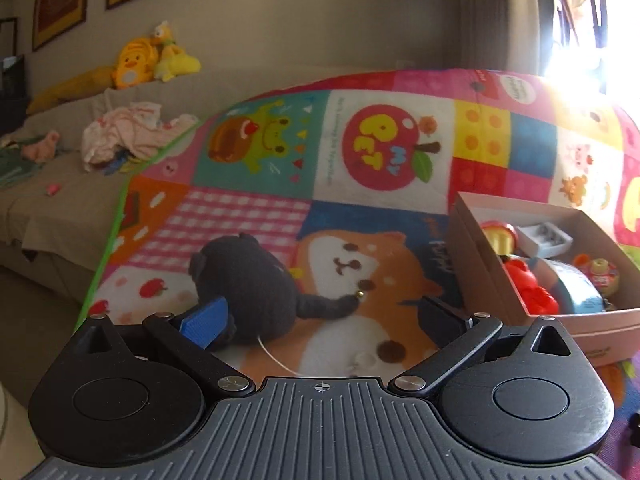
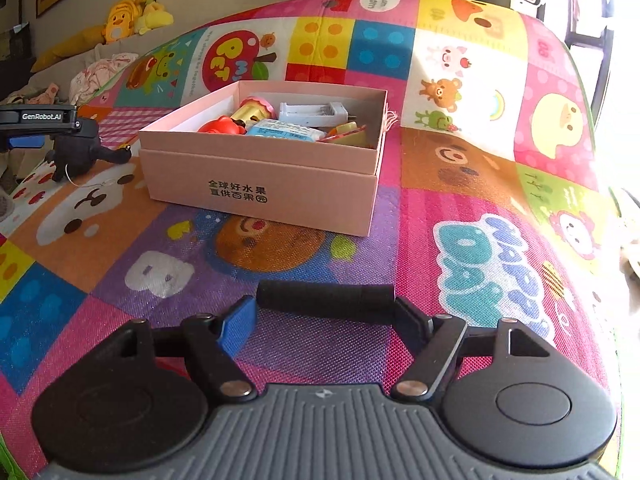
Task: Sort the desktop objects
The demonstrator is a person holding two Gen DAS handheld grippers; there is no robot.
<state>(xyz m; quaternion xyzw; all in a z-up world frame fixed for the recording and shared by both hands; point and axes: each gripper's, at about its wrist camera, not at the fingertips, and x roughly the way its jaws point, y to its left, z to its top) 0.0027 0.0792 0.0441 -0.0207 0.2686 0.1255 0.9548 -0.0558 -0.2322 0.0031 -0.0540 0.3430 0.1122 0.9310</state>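
Black foam, by the look of it, covers the short cylinder [image 2: 326, 298] lying crosswise on the play mat [image 2: 460, 168] right at the right tool's [image 2: 326, 316] fingertips. Its jaws stand spread, one pad near each end of the cylinder, and whether either pad touches it cannot be told; nothing is gripped. It looks light and slightly squashy with a grippy skin, and round enough to roll, so I would take it across its middle rather than end to end.

Over on the left, the left tool [image 1: 320, 316] is spread wide too, its blue pad [image 1: 206, 322] touching or just beside a dark plush toy [image 1: 248, 280] slumped on the mat. The plush should be soft, light and forgiving; the plump body is the place to pinch, not the thin limb with the small bell. A pale thread trails from it and could snag.

Beyond both sits the open pink cardboard box [image 2: 256, 188], already holding a red toy [image 2: 222, 126], a white battery charger [image 2: 316, 114] and other bits. Its upright walls must be cleared from above. Farther back, yellow stuffed toys [image 1: 154, 58] lie on a sofa.
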